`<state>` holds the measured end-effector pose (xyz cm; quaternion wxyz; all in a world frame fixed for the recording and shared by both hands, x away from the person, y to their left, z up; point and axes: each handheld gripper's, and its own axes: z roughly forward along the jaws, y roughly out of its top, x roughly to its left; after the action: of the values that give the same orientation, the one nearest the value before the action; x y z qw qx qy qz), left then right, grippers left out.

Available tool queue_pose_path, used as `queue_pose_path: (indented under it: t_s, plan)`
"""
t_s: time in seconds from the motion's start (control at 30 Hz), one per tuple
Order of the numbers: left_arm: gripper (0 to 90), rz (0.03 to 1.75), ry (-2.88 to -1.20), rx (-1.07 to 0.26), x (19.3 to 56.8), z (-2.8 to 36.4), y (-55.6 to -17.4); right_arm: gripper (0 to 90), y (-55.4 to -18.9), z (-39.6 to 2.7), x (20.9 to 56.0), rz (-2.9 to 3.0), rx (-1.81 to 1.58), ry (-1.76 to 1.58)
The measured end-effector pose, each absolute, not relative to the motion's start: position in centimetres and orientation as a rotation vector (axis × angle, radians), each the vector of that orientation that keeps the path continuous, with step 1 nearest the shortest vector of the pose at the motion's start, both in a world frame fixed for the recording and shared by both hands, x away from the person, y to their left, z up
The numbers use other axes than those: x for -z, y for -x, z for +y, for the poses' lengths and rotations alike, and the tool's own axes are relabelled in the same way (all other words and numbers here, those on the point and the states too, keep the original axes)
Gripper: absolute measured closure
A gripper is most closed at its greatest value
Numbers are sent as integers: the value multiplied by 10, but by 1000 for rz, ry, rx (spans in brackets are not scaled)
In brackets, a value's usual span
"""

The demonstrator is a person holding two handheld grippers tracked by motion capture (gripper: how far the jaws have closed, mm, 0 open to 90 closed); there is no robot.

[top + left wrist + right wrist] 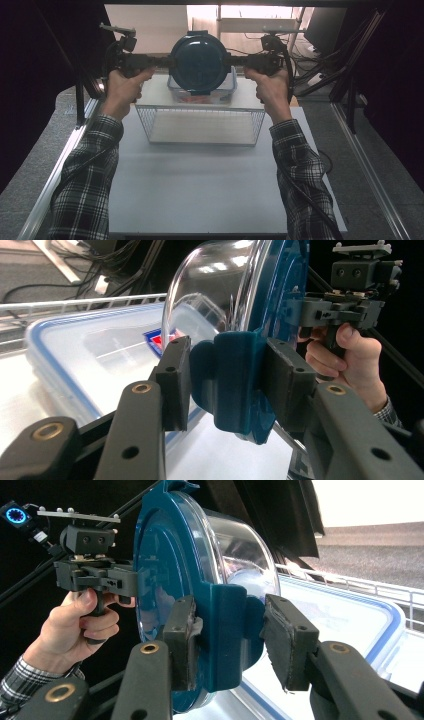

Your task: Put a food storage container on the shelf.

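Fingers of both grippers clamp the round container on edge, lid facing the person.

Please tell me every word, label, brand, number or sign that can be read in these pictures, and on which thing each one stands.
No text can be read in these pictures.
Red and blue label on the lid of the rectangular container: too blurred to read.
Round container with the blue lid, held between both grippers: no lettering visible.
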<state>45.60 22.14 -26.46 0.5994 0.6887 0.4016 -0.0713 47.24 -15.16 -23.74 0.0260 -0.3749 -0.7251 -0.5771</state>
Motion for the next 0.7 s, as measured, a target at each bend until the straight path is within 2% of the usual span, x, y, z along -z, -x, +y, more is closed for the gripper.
queue_pose_path:
  t_s: [0.23, 0.57, 0.63, 0.7]
  plan:
    - [571, 951, -1584, 189, 264, 222, -463, 573, -480, -150, 239, -2200, 1779, 1175]
    - [539, 977, -1538, 195, 269, 218, -472, 514, -485, -149, 243, -2220, 1756, 1254]
    - [504, 1012, -1539, 191, 270, 214, -474, 599, -484, -148, 241, -2304, 1752, 1299]
    - [447, 1059, -1518, 254, 275, 214, -481, 604, -483, -145, 240, -2352, 1742, 1302]
